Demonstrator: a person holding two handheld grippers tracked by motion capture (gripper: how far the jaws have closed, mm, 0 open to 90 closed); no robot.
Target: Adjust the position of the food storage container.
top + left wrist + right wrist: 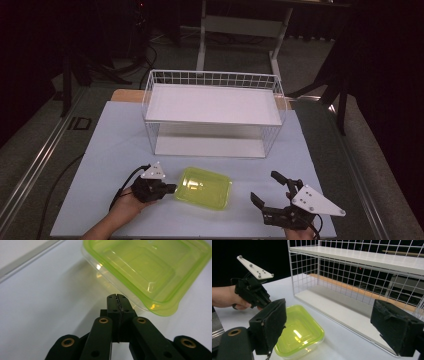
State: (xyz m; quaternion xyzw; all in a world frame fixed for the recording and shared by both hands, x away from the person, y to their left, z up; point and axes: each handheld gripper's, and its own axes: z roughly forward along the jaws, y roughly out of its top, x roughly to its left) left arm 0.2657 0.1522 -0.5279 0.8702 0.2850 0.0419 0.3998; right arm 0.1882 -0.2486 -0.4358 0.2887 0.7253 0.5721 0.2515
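Pale grey-white table (100, 165). White wire rack (212, 112) stands on the table's far half, with a solid white upper shelf and a white bottom board. Yellow-green lidded plastic container (203, 188) lies flat on the table just in front of the rack, clear of it.

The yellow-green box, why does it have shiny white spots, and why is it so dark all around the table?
In the right gripper view the lamp above glints off the lid of the yellow-green container. In the left gripper view small glints sit on its rim, and the near black jaws look soft and out of focus. In the high view the light falls on the table and the wire rack, so the room behind stays nearly black.
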